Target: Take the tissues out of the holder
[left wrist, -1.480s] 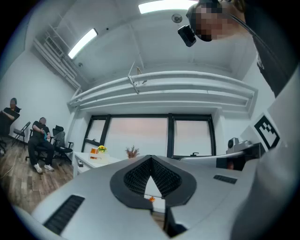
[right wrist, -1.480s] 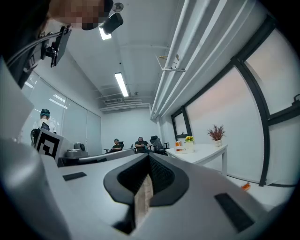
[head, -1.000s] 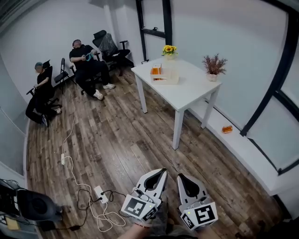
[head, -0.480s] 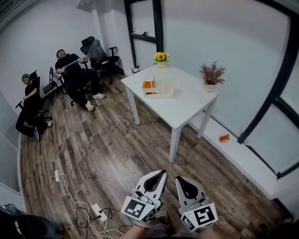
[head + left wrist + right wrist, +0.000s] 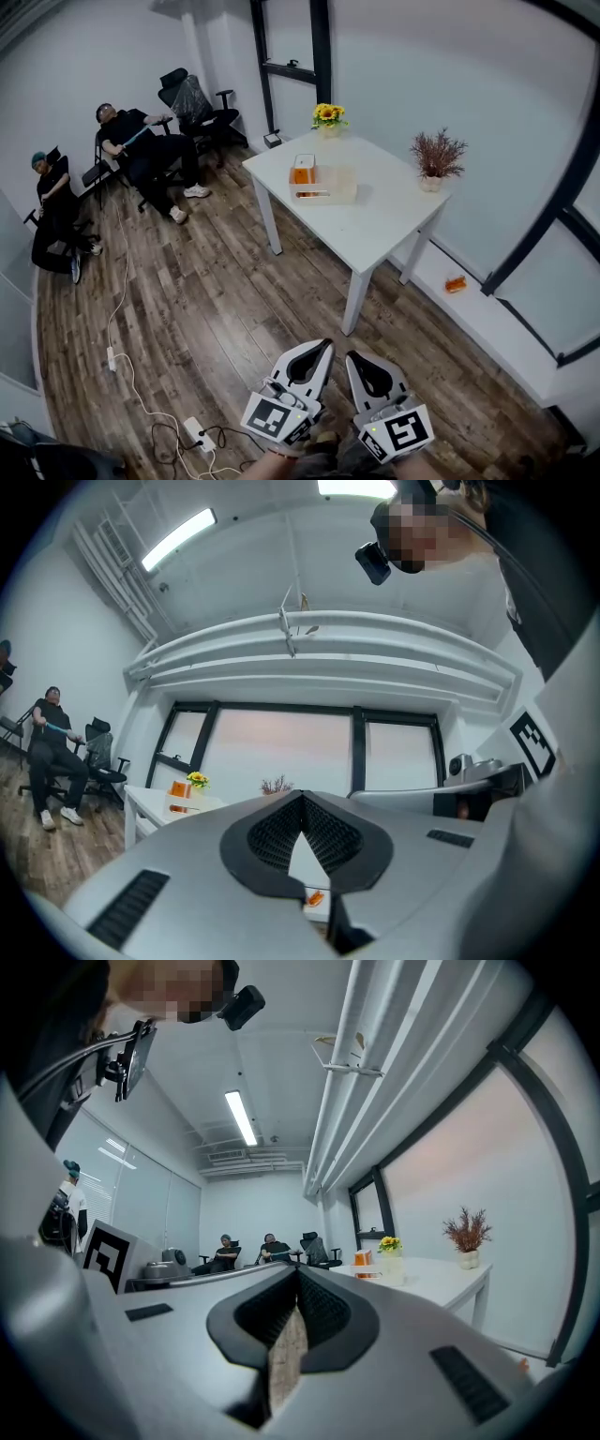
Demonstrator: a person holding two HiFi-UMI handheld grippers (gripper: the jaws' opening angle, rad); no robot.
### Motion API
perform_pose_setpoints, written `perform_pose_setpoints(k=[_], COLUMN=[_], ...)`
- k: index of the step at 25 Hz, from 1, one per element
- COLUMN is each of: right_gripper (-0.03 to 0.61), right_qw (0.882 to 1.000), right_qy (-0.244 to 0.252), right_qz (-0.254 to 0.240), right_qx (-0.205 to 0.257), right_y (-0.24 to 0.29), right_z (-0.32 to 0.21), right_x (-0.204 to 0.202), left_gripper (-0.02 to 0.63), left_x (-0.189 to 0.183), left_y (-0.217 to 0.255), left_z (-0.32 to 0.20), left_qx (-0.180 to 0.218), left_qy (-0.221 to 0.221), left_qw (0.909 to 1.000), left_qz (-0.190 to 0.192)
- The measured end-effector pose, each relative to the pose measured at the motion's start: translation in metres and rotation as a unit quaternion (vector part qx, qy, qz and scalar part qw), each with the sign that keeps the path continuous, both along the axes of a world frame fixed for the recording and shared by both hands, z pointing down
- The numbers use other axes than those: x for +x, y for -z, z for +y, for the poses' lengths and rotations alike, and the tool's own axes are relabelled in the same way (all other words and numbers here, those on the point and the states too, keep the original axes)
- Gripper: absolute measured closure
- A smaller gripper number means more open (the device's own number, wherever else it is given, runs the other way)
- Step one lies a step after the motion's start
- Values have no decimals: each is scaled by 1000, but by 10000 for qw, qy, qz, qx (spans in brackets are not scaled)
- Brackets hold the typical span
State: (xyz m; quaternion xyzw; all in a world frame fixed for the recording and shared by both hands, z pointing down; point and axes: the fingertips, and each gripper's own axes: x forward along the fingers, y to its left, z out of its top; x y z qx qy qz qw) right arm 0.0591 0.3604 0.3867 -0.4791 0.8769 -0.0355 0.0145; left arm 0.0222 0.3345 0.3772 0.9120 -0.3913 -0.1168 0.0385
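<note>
Well short of the table [image 5: 384, 225], left gripper [image 5: 325, 346] and right gripper [image 5: 352, 357] are clenched, empty — the floor cable [image 5: 120, 302] shows in the head view alone.

Bright, even light fills the room, from ceiling tubes [image 5: 242, 1117] and pale windows [image 5: 281, 747] on the right. Shadows are soft. Fisheye bending curves every edge, with dark corners in both gripper views.

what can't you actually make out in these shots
Holder, head view: too small to show tissues or how they sit.
Orange object on the window ledge, head view: too small to identify.
White table, left gripper view: mostly hidden behind the left gripper.
</note>
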Motion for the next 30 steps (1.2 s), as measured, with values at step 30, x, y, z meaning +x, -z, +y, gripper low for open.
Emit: perform_pose_setpoints(k=[30], right_gripper=[574], right_qw=[9985], right_qy=[520], right_qz=[88], right_qx=[-124], right_y=[-10], right_z=[-249], right_x=[-4], left_gripper=[606], left_x=[-7], left_y=[-15], left_z=[-236], left_qx=[-230], left_qy=[386], left_qw=[9990], left_qz=[-85])
